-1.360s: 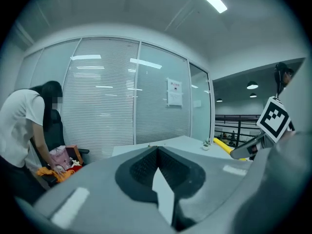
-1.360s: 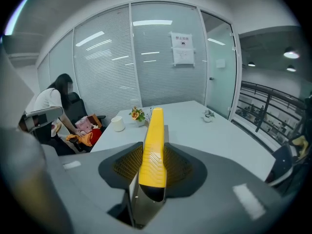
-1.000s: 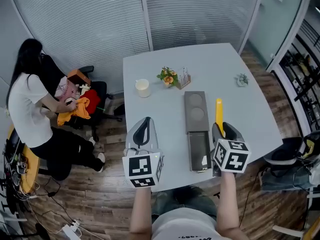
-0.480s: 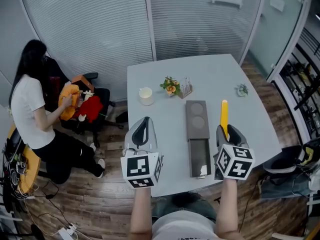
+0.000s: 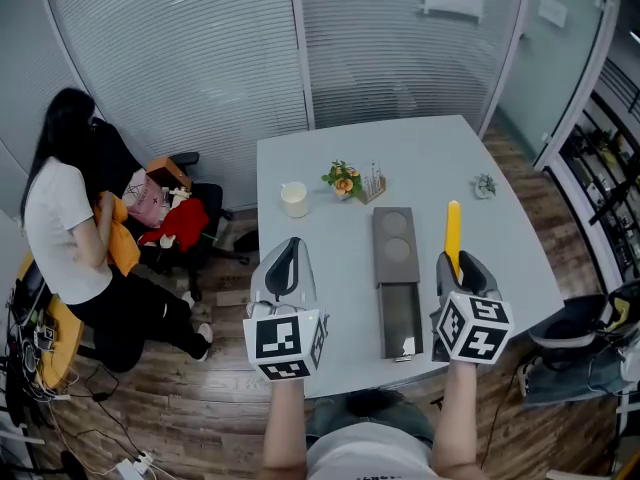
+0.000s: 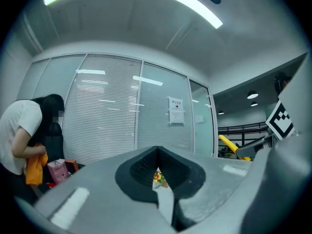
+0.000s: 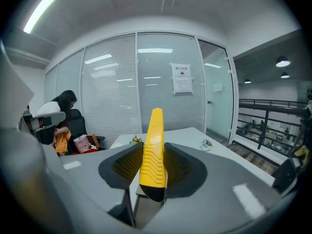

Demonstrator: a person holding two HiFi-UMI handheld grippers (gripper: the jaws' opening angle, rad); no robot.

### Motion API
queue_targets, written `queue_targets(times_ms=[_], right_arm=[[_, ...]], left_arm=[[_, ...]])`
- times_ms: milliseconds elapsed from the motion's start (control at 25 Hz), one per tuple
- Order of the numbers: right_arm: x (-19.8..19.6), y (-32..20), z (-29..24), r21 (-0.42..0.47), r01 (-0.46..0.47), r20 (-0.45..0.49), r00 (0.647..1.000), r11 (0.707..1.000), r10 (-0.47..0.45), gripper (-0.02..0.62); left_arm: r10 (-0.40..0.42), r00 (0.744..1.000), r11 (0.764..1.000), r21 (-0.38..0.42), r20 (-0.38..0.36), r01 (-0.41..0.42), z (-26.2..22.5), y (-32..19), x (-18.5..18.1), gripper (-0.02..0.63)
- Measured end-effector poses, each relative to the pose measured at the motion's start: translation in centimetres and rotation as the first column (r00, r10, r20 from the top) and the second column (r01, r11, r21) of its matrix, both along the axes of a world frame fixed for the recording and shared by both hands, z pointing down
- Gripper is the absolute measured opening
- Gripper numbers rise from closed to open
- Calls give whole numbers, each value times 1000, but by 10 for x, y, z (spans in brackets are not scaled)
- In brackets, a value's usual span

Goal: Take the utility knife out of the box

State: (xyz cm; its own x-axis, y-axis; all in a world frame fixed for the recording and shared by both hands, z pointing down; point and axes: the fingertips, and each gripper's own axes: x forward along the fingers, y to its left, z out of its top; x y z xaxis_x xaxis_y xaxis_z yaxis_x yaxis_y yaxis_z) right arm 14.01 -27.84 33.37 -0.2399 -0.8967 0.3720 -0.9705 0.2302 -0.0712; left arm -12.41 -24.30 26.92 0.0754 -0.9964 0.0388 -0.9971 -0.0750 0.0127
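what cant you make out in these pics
Head view: rear end of the utility knife, covered by the right gripper.
Head view: a small white item in the box, too small to identify.
Right gripper view: print on the notice, too small.
Left gripper view: most of the table, behind the shut left gripper.

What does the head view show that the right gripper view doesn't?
Only the head view shows the white cup and the black-and-white marker cubes. Only the right gripper view shows the ceiling light and the ridges on the yellow knife pinched between the jaws. Both show the knife, the table and the person in a white shirt.
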Motion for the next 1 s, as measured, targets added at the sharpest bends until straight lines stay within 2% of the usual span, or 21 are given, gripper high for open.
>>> queue_targets(times_ms=[1000], right_arm=[[-5,1,-10,9,10,-4,1000,1000,-10,163]], left_arm=[[-2,1000,1000,-2,-3,2,-4,2,-5,0]])
